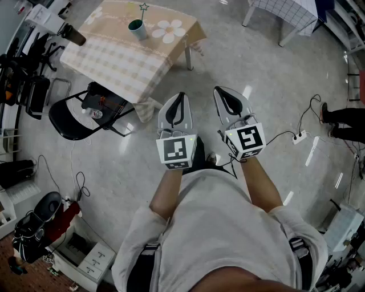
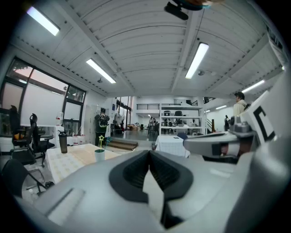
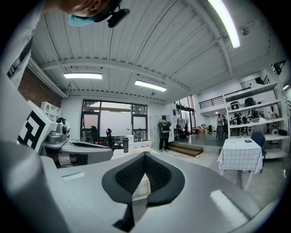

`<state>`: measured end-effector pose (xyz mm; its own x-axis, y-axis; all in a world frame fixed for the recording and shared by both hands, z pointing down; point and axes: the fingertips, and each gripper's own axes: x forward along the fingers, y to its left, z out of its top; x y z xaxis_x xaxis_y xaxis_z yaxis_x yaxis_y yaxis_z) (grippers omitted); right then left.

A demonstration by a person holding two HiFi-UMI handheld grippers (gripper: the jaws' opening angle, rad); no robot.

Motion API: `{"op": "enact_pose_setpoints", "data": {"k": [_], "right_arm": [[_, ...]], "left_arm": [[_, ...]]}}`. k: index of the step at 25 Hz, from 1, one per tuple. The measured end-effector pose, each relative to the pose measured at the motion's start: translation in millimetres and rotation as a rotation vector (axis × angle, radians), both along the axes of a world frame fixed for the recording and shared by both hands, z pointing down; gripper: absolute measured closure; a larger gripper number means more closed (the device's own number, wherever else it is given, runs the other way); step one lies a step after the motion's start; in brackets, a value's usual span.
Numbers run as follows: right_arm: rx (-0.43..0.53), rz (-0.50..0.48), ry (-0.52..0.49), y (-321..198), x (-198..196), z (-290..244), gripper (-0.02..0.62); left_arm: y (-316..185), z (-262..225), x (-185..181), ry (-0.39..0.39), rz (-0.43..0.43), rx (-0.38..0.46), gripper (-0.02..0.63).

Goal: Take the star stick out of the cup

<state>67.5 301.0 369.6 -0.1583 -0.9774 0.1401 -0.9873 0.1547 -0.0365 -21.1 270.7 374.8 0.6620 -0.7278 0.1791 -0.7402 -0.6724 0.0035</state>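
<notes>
Left hand-held gripper (image 1: 181,96): smooth grey shell, ribbed black pads (image 2: 134,173) closed.

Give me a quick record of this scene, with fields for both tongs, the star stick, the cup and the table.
left tongs: shut, nothing between them, held over the floor
right tongs: shut, nothing between them, beside the left pair
star stick: standing in the cup, not yet taken out
cup: on the table, well apart from both tongs
table: checked cloth with daisy print, dark bottle near one edge
</notes>
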Motion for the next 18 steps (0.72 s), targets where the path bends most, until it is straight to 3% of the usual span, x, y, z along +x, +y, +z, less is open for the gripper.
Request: {"op": "enact_pose_setpoints", "data": {"k": [12, 18], "right_arm": [[-0.042, -0.101, 0.053, -148, -21, 19, 0.597], [-0.139, -0.104, 0.093, -200, -35, 39, 0.595]], "left_arm": [[-135, 27, -8, 0.006, -0.025, -0.05, 0.604], [-184, 24, -29, 0.003, -0.034, -0.069, 0.603]]}}
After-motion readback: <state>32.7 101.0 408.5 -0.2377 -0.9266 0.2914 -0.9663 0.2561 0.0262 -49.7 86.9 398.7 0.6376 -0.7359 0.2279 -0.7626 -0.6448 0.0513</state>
